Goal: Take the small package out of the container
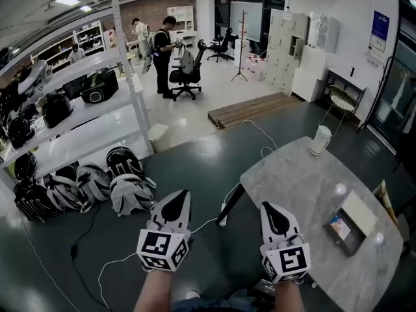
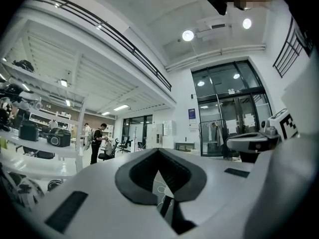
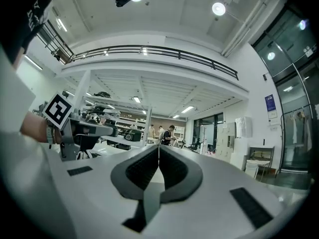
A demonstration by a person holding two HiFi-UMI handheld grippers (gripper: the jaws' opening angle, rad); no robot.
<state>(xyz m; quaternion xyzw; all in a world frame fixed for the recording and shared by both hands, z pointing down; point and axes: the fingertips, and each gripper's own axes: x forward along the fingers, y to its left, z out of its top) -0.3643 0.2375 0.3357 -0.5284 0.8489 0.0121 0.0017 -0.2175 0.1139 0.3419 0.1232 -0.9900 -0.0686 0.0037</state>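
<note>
Nearest, the left tongs (image 1: 175,202) and right tongs (image 1: 273,210) are smooth white shells with dark textured pads. Both are pressed together on nothing, above the dark glossy floor (image 1: 195,168), which lies open ahead. The right one is at the near edge of the table (image 1: 292,181), pale marbled stone with a rounded rim. Toward its right side sits the container (image 1: 351,240), a shallow dark box with the small package (image 1: 338,227) inside, well apart from both tongs. A white cylinder (image 1: 320,140) stands at the far edge.

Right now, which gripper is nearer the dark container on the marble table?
Right. The right gripper is at the table edge, left of the container and apart from it; the left gripper is farther left, over the floor.
</note>
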